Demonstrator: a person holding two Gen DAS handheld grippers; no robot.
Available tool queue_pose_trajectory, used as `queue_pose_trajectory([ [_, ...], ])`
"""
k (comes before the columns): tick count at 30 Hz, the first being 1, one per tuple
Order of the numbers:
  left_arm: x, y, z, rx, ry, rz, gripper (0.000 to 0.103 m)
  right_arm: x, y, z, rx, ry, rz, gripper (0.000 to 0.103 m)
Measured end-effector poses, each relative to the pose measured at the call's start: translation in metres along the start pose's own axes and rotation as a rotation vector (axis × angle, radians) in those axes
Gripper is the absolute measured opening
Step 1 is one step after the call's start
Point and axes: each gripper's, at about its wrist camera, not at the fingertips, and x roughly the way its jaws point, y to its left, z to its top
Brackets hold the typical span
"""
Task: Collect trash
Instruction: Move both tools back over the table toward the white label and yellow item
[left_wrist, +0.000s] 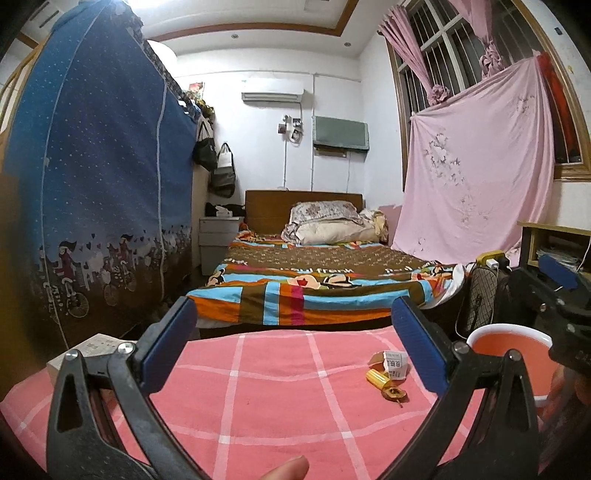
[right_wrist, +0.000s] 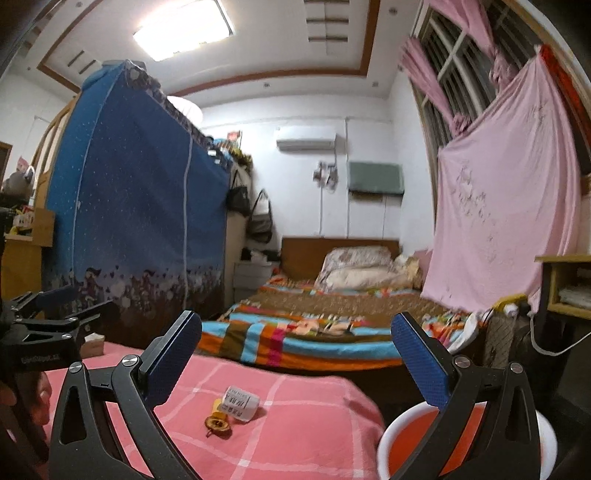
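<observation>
A small heap of trash lies on the pink checked cloth (left_wrist: 258, 387): a crumpled white printed wrapper (left_wrist: 396, 364), a yellow wrapper (left_wrist: 376, 378) and a brown fruit core (left_wrist: 394, 393). In the right wrist view the white wrapper (right_wrist: 239, 403) and the core (right_wrist: 217, 423) lie between the fingers. A red bin with a white rim (left_wrist: 508, 341) stands at the cloth's right edge; it also shows in the right wrist view (right_wrist: 406, 443). My left gripper (left_wrist: 293, 350) is open and empty, left of the trash. My right gripper (right_wrist: 295, 362) is open and empty, above trash and bin.
A bed with a striped cartoon blanket (left_wrist: 314, 280) lies beyond the cloth. A blue fabric wardrobe (left_wrist: 99, 177) stands at the left. A white box (left_wrist: 92, 350) sits at the cloth's far left corner. A pink sheet (left_wrist: 476, 177) hangs at the right, with a wooden shelf (left_wrist: 554, 243) beside it.
</observation>
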Motion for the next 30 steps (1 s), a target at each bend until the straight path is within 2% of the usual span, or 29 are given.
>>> queue_pose_trajectory([
  [8,0.034,0.006,-0.005,-0.030,0.166,-0.046,0.085,0.032,-0.003,-0.007,0.028,0.175,0.030,0.100],
  [10,0.043,0.007,-0.008,-0.036,0.212,-0.059,0.080,0.042,-0.005,-0.010,0.040,0.228,0.042,0.098],
  [12,0.050,0.007,-0.010,-0.042,0.253,-0.065,0.072,0.053,-0.006,-0.012,0.053,0.287,0.050,0.091],
  [14,0.057,0.008,-0.013,-0.052,0.295,-0.079,0.061,0.066,-0.006,-0.016,0.070,0.354,0.061,0.086],
  [17,0.066,0.008,-0.016,-0.067,0.346,-0.083,0.052,0.083,-0.004,-0.022,0.093,0.447,0.100,0.081],
  [20,0.075,0.011,-0.020,-0.089,0.396,-0.086,0.046,0.101,0.002,-0.027,0.113,0.538,0.144,0.081],
  [25,0.089,0.018,-0.027,-0.132,0.484,-0.088,0.043,0.131,0.010,-0.041,0.164,0.673,0.213,0.080],
  [28,0.097,0.020,-0.032,-0.151,0.538,-0.093,0.043,0.142,0.015,-0.049,0.172,0.732,0.239,0.076],
  [29,0.099,0.019,-0.033,-0.154,0.550,-0.098,0.043,0.143,0.017,-0.051,0.168,0.742,0.244,0.071],
  [30,0.101,0.019,-0.034,-0.155,0.563,-0.102,0.042,0.145,0.018,-0.052,0.161,0.751,0.245,0.062],
])
